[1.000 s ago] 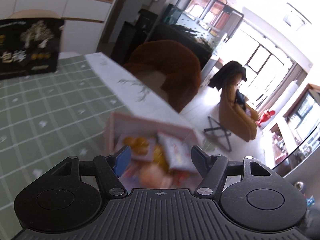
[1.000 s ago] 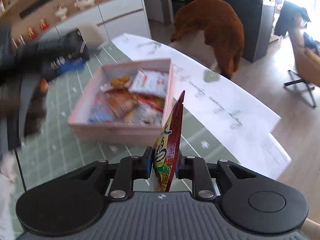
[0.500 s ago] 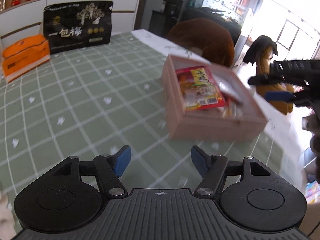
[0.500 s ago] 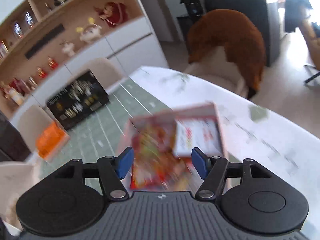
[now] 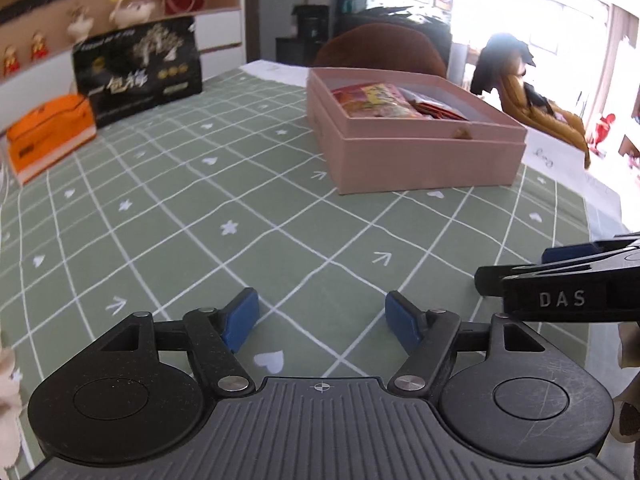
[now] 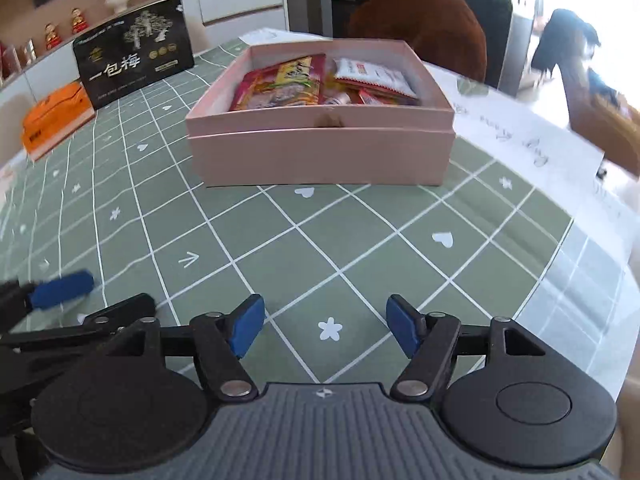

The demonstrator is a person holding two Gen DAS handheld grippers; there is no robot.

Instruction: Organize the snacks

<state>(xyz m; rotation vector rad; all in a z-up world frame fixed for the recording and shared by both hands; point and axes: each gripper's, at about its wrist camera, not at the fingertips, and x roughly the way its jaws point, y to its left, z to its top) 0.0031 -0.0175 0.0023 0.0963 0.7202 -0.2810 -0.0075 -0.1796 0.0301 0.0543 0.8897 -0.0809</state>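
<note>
Pink card is being seen ahead of both tools: the pink box [image 6: 320, 136] is standing on the green checked tablecloth [image 6: 360, 248], well apart from either set of jaws, and the snack packets [image 6: 280, 84] are lying inside it, a red-and-yellow one beside a white one. No loose snack is being shown on the cloth between the box and the grippers. The right gripper [image 6: 325, 330] is being held low over the cloth, its jaws having just been opening, with nothing between the blue pads. The left gripper [image 5: 321, 322] is being held likewise, its jaws having just been opening wider, and nothing is being gripped. In the right wrist view the box is lying straight ahead, its long side set across the line of the jaws; in the left wrist view it is lying ahead and off to the right, corner-on. The right gripper is therefore being judged the better placed for any further work at the box.
</note>
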